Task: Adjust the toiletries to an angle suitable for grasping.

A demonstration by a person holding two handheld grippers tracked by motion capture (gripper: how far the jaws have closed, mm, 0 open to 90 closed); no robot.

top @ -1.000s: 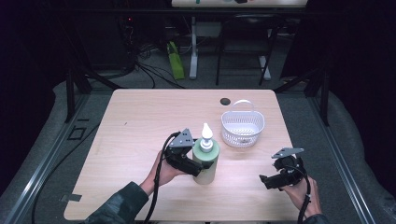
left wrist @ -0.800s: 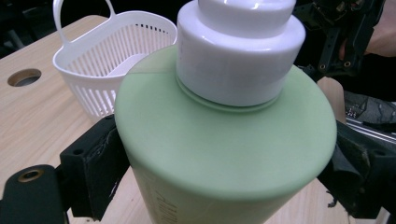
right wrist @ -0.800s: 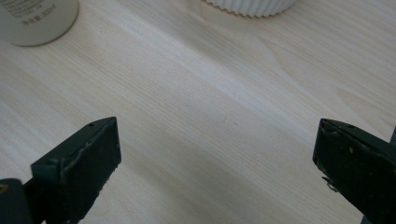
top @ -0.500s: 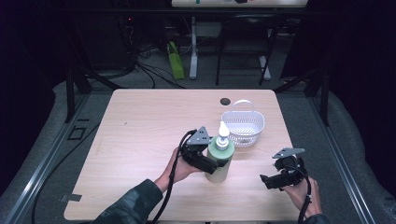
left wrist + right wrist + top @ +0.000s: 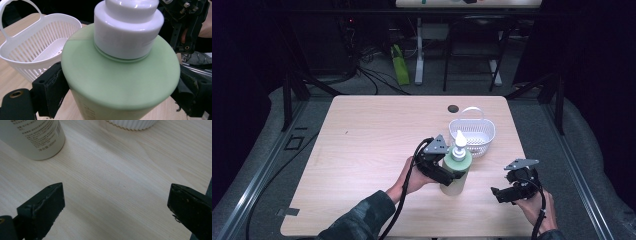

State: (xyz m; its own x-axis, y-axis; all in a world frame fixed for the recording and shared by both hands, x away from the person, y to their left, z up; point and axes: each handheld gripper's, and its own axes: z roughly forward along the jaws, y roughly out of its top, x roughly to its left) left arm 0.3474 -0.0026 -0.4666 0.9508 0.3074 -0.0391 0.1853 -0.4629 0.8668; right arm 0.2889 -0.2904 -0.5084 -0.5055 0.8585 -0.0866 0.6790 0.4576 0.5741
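From the high view, my left gripper clamps the green bottle, which stands on the table just in front of the white basket; my right gripper sits well apart near the table's right edge. In the left gripper view, both jaws press the bottle's sides below its white cap, basket behind. In the right gripper view, my jaws stand wide over bare wood, bottle ahead.

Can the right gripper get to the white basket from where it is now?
Probably yes. The right gripper is open and holds nothing, and bare table lies between it and the white basket; the green bottle stands off to the side.
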